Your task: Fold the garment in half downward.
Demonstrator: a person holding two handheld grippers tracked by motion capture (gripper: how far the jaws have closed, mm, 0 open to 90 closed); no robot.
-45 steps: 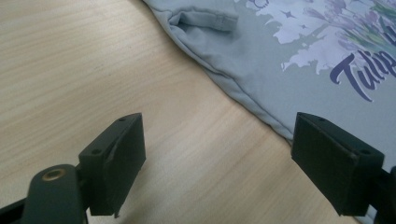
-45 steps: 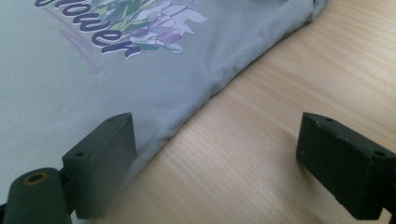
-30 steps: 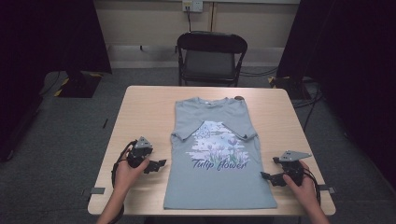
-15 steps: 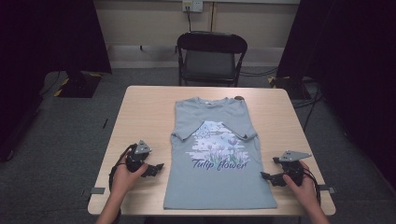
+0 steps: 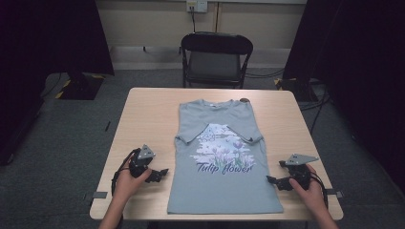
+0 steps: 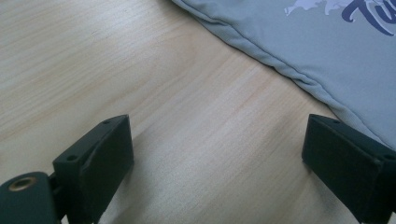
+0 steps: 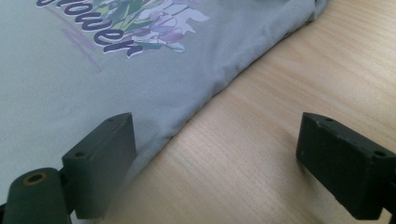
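T-shirt [image 5: 224, 157] flat, mid-table [image 5: 143, 114]. Left gripper [image 5: 160, 174] just beside near-left edge, jaws just opened wide, empty. Right gripper [image 5: 277, 181] at near-right edge, wide open, empty.

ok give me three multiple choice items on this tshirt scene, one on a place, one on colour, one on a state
1. Where does the t-shirt lie?
A. flat on the table
B. over the chair
C. on the floor

2. What colour is the t-shirt?
A. red
B. grey-blue
C. black

3. How is the left claw?
A. shut on the hem
B. shut on nothing
C. open, nothing between its jaws

Answers:
1 A, it is spread on the wooden top between both claws.
2 B, grey-blue cloth with a tulip print.
3 C, in the left gripper view the jaws, which have just been opening, stand wide over bare wood beside the shirt's edge.
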